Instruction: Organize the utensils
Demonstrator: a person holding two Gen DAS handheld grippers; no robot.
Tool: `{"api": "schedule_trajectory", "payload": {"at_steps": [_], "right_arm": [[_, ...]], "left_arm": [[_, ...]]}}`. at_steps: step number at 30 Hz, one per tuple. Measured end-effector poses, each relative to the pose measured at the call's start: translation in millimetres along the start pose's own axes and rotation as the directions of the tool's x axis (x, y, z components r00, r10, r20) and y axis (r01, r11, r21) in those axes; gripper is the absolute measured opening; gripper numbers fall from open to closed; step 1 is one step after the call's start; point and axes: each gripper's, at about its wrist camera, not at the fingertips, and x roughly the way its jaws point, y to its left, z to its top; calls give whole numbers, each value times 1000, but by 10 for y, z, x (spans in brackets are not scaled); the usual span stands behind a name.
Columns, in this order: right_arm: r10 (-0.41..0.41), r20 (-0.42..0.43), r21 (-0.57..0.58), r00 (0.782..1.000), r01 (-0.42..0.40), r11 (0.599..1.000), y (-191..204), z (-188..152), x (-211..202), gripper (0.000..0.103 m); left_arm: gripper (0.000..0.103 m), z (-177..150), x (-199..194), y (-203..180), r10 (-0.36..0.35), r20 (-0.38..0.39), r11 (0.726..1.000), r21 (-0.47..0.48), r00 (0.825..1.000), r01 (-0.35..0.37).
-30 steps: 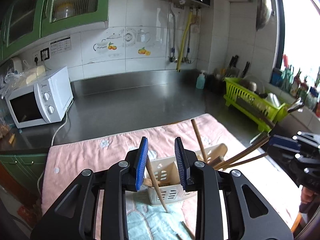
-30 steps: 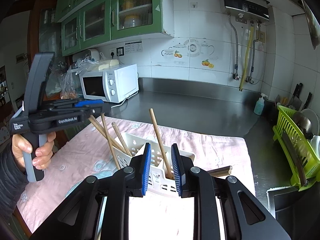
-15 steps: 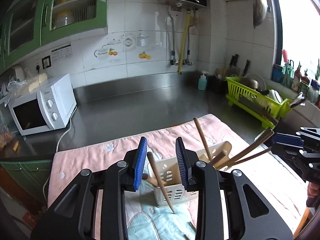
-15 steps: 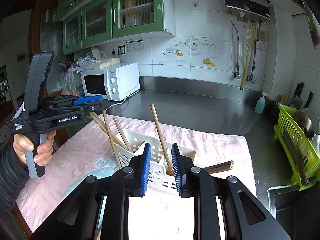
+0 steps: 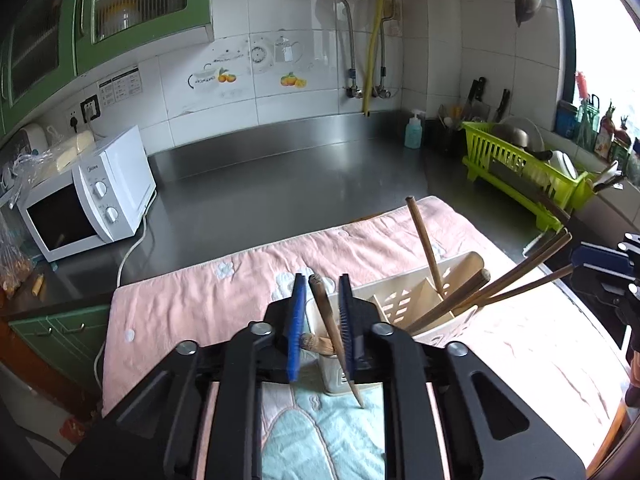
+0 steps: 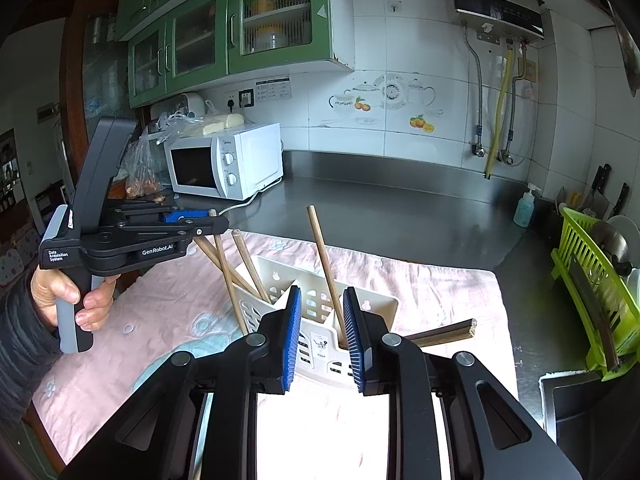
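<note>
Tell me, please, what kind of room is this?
Most likely a home kitchen: a white microwave on a steel counter, a green dish rack, and knives by the tiled wall.

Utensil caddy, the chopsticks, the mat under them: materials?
Caddy: cream plastic by the look, moulded slot cut-outs, smooth matte walls.
Chopsticks: likely wood or bamboo, brown, dull, unlacquered.
Mat: pink terry-like cloth, wrinkled, napped, with a printed pattern.
</note>
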Motion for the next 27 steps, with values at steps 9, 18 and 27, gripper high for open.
{"api": "schedule_trajectory", "payload": {"at_steps": [9,18,27], "right_arm": [[-1,6,5,1000,1,1000,1,-10,-36,22],[0,25,1,1000,0,1000,8,11,-109,23],[1,30,4,1000,-1,1000,-2,16,-136,23]], "left_arm": [[7,42,-202,-91,-14,62,1000,23,998,13],[6,149,-435,-65,-4,135,1000,-9,991,5],[0,296,-602,9,-7,201,997,-72,980,22]]}}
